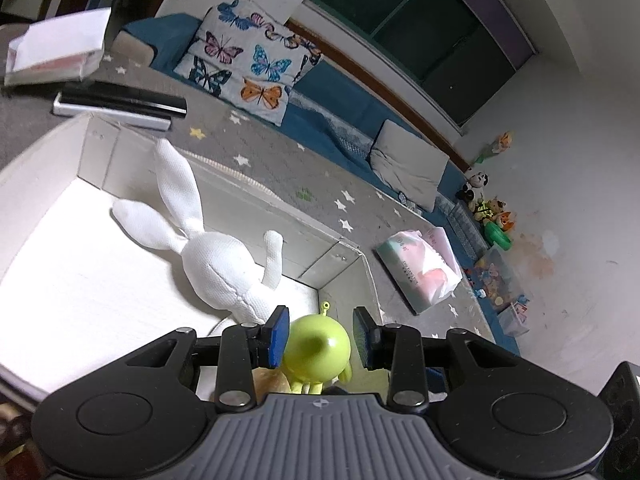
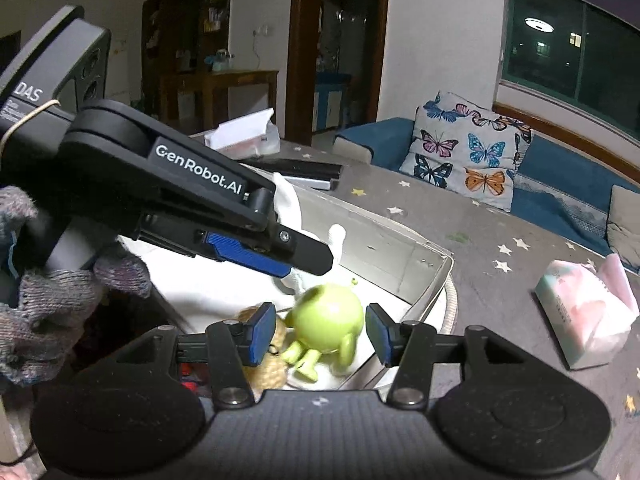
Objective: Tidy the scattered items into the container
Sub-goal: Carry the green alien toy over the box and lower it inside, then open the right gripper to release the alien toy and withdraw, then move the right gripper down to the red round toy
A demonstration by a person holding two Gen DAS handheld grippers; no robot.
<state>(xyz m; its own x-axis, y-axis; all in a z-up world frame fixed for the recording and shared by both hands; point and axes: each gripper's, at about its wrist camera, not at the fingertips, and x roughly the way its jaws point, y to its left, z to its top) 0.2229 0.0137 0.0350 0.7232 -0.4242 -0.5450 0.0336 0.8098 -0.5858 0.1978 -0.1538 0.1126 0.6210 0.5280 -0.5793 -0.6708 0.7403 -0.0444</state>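
Observation:
A white box point(image 1: 248, 200) stands on the grey star-print mat. In it lies a white rabbit plush point(image 1: 216, 256). A green round alien toy point(image 2: 328, 320) rests in the box's near corner beside a tan knitted toy point(image 2: 266, 364). My right gripper point(image 2: 320, 334) straddles the green toy, open, with a gap at each pad. My left gripper point(image 1: 320, 334) is open too. It hovers just above the green toy point(image 1: 318, 346), and the right wrist view shows the left gripper point(image 2: 316, 260) side-on with nothing in it. A gloved hand point(image 2: 44, 300) holds it.
A pink and green tissue pack point(image 2: 588, 312) lies on the mat right of the box. Behind the box sit a black and silver flat case point(image 1: 120, 106) and a white carton point(image 1: 56, 48). A butterfly cushion point(image 2: 468, 148) leans on the blue sofa. Small toys point(image 1: 492, 216) line the far wall.

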